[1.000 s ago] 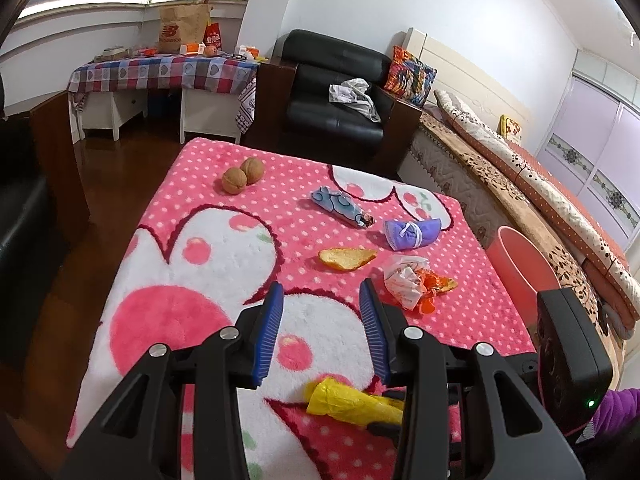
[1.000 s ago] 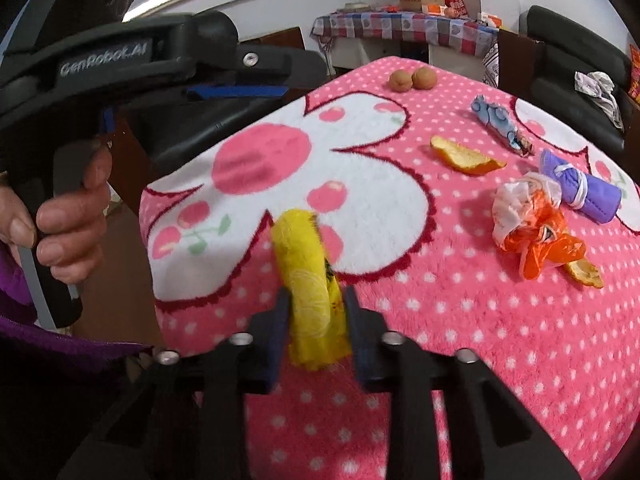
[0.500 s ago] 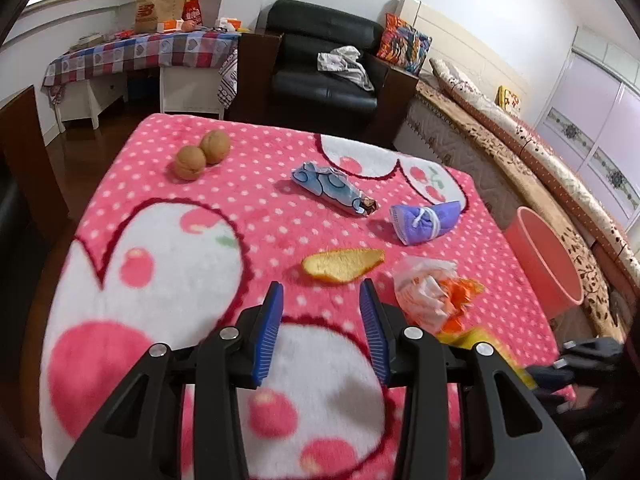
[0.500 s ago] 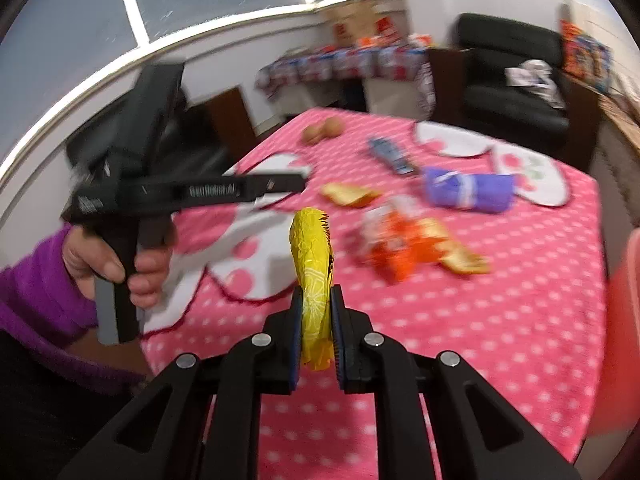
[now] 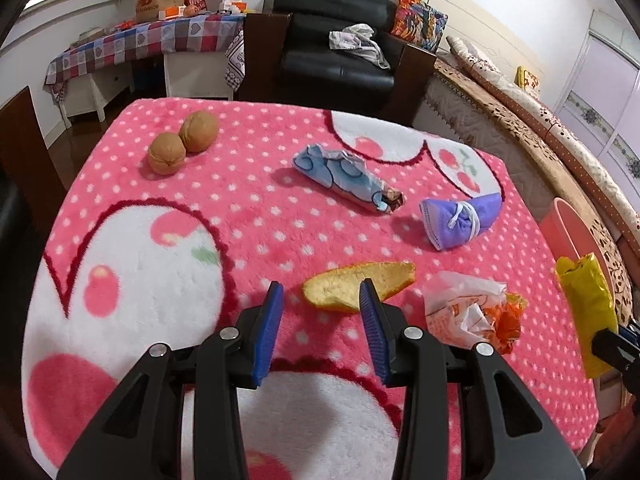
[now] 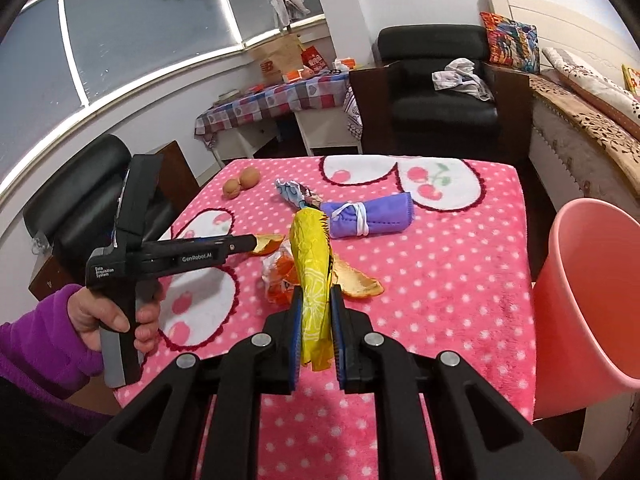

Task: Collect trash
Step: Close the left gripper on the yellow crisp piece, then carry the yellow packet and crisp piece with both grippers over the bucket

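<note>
Right gripper [image 6: 315,320], lower centre of the right wrist view, jaws pressed tight on a crinkled yellow plastic wrapper [image 6: 312,272], held upright above the pink polka-dot fleece blanket [image 6: 440,280] covering the table. Same wrapper at the right edge of the left wrist view [image 5: 588,304], off the table edge, near the salmon-pink plastic bin [image 5: 564,232]. Bin rim fills the right side of the right wrist view [image 6: 592,280], just beside the table, to the right of the wrapper.

Left gripper [image 5: 320,320], lower centre of its view, jaws wide apart, holding nothing, tips low over the blanket. Curved orange peel piece [image 5: 356,288] lies just ahead, its near end partly behind the right blue pad. Right of it a crumpled white-and-orange plastic bag [image 5: 468,312]. Upper right: rolled purple cloth tied with white string [image 5: 460,220]. Centre: blue-patterned crumpled snack wrapper [image 5: 344,176]. Upper left: two brown walnuts [image 5: 184,142], touching each other.

In the right wrist view, a second orange peel strip [image 6: 358,282] lies just right of the bag [image 6: 280,276]. Left hand [image 6: 116,312] in a purple sleeve grips the left tool's handle at middle left.
</note>
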Demonstrator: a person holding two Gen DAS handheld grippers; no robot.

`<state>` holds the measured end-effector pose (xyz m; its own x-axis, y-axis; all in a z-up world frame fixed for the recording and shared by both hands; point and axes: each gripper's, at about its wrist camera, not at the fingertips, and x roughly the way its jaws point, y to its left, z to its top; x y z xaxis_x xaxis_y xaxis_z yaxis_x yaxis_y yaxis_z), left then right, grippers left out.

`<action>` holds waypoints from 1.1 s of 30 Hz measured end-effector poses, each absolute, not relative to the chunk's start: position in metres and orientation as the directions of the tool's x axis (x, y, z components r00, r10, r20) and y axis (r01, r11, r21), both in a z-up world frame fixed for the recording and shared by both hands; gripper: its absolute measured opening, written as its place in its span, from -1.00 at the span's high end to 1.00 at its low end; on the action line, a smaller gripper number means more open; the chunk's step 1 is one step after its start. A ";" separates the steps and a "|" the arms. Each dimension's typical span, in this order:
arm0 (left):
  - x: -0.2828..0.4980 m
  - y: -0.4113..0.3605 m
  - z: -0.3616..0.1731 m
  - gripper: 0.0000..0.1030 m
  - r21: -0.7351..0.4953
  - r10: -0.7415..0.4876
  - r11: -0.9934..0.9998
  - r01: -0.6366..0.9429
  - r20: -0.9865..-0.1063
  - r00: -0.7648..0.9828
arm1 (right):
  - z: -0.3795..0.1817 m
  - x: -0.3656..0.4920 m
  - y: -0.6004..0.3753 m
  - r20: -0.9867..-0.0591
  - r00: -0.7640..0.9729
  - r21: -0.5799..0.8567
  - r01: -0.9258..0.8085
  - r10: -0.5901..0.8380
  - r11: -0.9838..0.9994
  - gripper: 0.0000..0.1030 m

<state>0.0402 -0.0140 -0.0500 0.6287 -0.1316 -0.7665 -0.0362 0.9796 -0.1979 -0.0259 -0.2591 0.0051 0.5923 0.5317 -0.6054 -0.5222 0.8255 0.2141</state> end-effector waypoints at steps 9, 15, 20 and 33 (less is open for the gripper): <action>0.037 -0.016 -0.048 0.82 -0.189 -0.107 0.980 -0.061 -0.761 0.639 | 0.003 -0.024 -0.262 -0.600 0.608 0.222 -0.497 0.520 0.839 0.76; 0.027 -0.016 -0.027 0.92 -0.206 -0.116 0.977 -0.052 -0.725 0.679 | 0.005 -0.025 -0.269 -0.588 0.626 0.233 -0.476 0.512 0.848 0.76; 0.020 -0.022 -0.006 0.93 -0.213 -0.133 0.977 -0.022 -0.685 0.716 | 0.007 -0.025 -0.275 -0.579 0.637 0.246 -0.459 0.509 0.854 0.76; 0.010 -0.035 0.023 0.93 -0.222 -0.186 0.973 0.056 -0.623 0.759 | 0.007 -0.027 -0.286 -0.566 0.656 0.262 -0.430 0.498 0.864 0.76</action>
<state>0.0102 -0.0349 0.0228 0.7595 -0.1862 -0.6233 0.0564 0.9734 -0.2220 -0.0265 -0.2858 0.0074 0.6565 0.4981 -0.5665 -0.4298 0.8642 0.2618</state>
